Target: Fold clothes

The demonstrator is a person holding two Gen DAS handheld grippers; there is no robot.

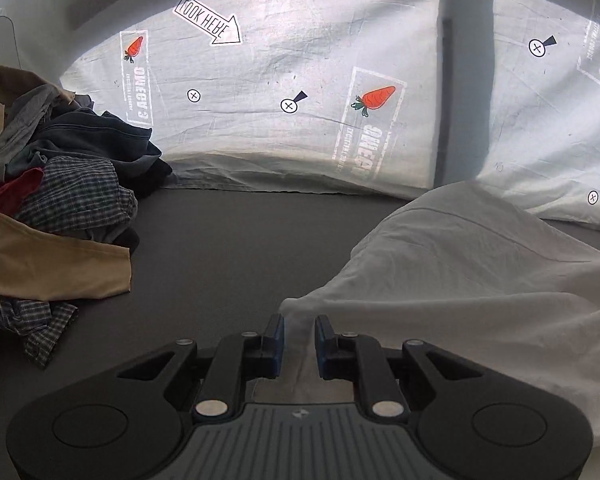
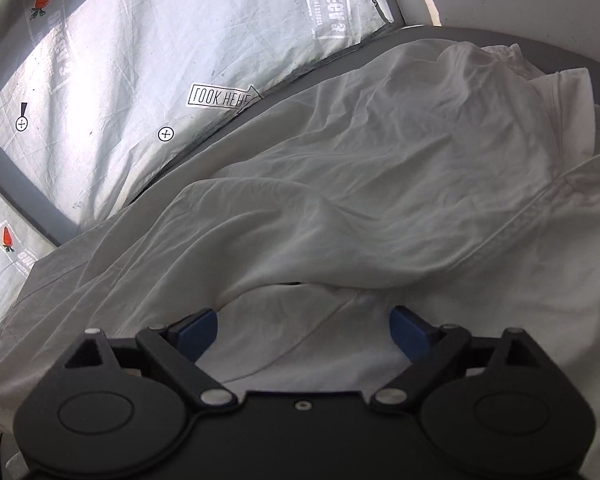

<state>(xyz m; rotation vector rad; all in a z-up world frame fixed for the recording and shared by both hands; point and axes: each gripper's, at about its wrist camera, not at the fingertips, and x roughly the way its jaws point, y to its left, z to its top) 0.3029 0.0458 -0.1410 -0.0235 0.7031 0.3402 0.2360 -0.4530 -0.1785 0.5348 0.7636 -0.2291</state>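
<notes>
At far left in the left wrist view, a pile point(image 1: 56, 192) of unfolded clothes rests on the grey table point(image 1: 220, 248): tan, plaid, navy and red pieces, heaped and overlapping. It lies well apart from the work in hand.

Behind the table hangs a printed sheet point(image 1: 260, 80) with carrot logos and a "LOOK HERE" arrow.

The left gripper point(image 1: 299, 334) sits low at the table's near side. Its blue pads are drawn close together, with a thin fold of the white shirt point(image 1: 480, 272) pinched between them at a corner or hem edge. The grip appears to hold cloth only.

The shirt spreads rightward across the table, rumpled, with raised ridges and a seam point(image 2: 512, 216) running across it. What may be a collar or cuff point(image 2: 560, 92) lies at the far right end; which one cannot be told.

The right gripper point(image 2: 304, 328) hovers over the shirt with its fingers spread wide. Nothing sits between the pads.

Handling judgement: the cloth is light, thin and limp. It will sag and drag, not hold shape. Grip at hems, seams or corners, where doubled fabric gives the pads more bite. A single-layer pinch may slip. Keep the held edge taut between both grippers before folding.
</notes>
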